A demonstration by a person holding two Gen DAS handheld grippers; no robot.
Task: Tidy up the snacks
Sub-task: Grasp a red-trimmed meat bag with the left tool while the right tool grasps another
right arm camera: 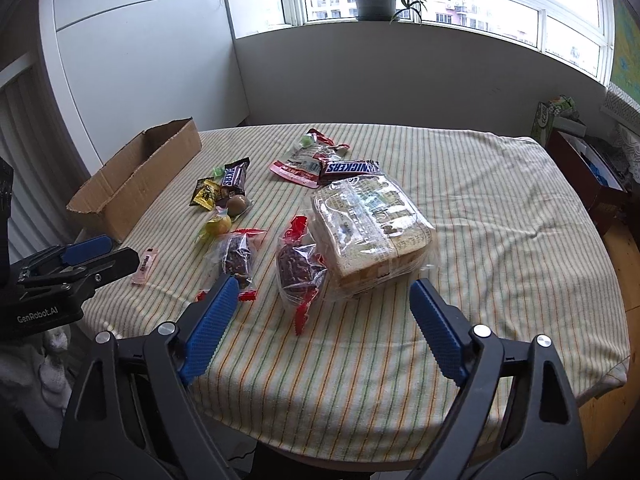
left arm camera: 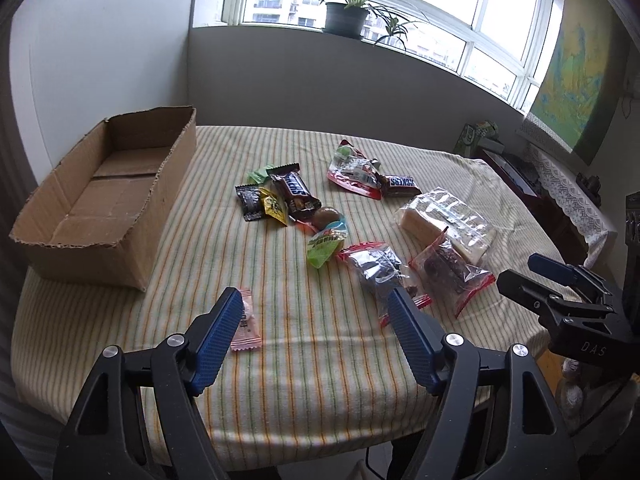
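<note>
An open, empty cardboard box [left arm camera: 100, 200] stands at the table's left side; it also shows in the right wrist view [right arm camera: 136, 180]. Snacks lie scattered on the striped cloth: Snickers bars [left arm camera: 296, 190] [right arm camera: 346, 168], small candies [left arm camera: 272, 204], a bagged bread loaf [right arm camera: 368, 232], two clear bags of dark snacks [right arm camera: 298, 272] [right arm camera: 236, 258] and a pink candy [left arm camera: 248, 326]. My left gripper [left arm camera: 316, 304] is open and empty above the near edge, the pink candy beside its left finger. My right gripper [right arm camera: 324, 288] is open and empty, just before the bread and snack bag.
The round table [right arm camera: 500, 200] has its near edge right below both grippers. A white cabinet stands behind the box. A potted plant [right arm camera: 374, 0] sits on the window sill. A dark shelf [right arm camera: 580, 168] stands at the right.
</note>
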